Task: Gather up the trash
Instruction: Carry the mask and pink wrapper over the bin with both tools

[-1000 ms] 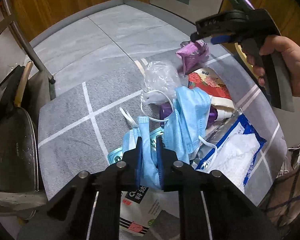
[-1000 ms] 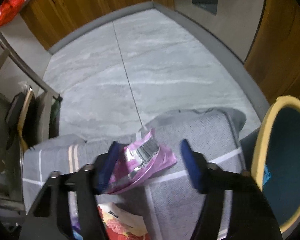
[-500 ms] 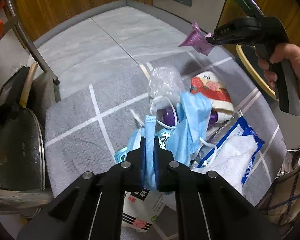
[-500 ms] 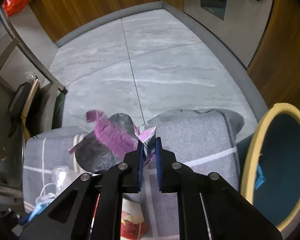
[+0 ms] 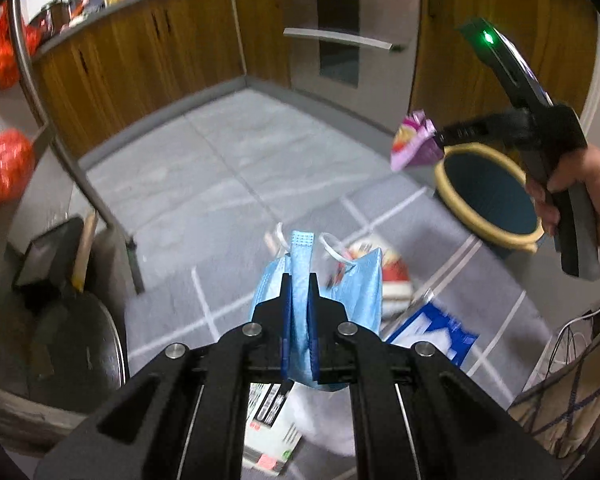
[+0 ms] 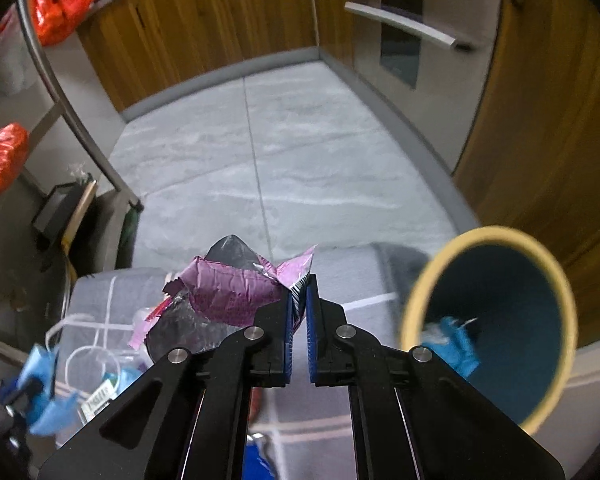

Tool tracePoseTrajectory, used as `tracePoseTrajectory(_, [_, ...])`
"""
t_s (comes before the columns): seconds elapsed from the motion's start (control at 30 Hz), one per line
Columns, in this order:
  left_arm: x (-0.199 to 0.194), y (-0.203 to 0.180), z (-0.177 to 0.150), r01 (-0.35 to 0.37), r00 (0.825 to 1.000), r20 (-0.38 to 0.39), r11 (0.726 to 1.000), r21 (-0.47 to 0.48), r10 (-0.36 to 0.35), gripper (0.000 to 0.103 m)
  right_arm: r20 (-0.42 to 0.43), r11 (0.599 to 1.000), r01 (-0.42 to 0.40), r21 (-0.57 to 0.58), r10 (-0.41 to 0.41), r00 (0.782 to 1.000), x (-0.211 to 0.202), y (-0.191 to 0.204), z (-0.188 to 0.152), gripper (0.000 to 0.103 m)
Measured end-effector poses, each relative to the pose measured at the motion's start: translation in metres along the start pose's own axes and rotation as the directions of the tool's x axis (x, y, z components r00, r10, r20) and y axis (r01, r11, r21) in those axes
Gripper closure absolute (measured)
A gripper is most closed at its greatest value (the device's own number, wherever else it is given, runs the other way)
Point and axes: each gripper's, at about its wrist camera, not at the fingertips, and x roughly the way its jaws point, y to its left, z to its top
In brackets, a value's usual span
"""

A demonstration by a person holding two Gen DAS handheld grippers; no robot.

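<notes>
Holding trash in both tongs now, you've got each piece off the mat. Left gripper is clamped on a blue mask; a second ago that mask sat in the pile with the jaws around it, now it hangs clear, folded, white ear loops dangling. Right gripper has just been closing, from straddling the wrapper on the mat to pinching its barcode corner; jaws near touching. Wrapper is crumpled purple foil, silver inside, hanging left of the jaws. In the left view your hand holds that gripper up over the bin, wrapper just past its rim.

Bin is dark teal with a yellow rim and stands off the mat's right edge; something blue already lies inside. More cabinet fronts show in both views than before.

On the mat: red-and-white packet, blue-and-white wipes pack toward the right edge, white label pack at the near edge. All blurred.
</notes>
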Motion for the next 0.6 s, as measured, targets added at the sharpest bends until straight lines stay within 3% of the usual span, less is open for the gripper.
tracePoseTrajectory(0.13, [-0.005, -0.017, 0.015, 0.035, 0.998, 0.043, 0.999, 0.009, -0.035, 0.097, 0.038, 0.999, 0.052, -0.001, -0.052, 0.998, -0.03, -0.022, -0.008, 0.096])
tracePoseTrajectory(0.3, [0.001, -0.043, 0.036, 0.09, 0.994, 0.063, 0.996, 0.012, -0.091, 0.097, 0.069, 0.993, 0.074, 0.09, -0.08, 0.994, -0.068, -0.064, -0.019, 0.096])
tracePoseTrajectory(0.6, [0.027, -0.111, 0.058, 0.162, 0.985, 0.055, 0.983, 0.081, -0.167, 0.097, 0.104, 0.98, 0.116, 0.159, -0.134, 0.986, -0.111, -0.121, -0.046, 0.096])
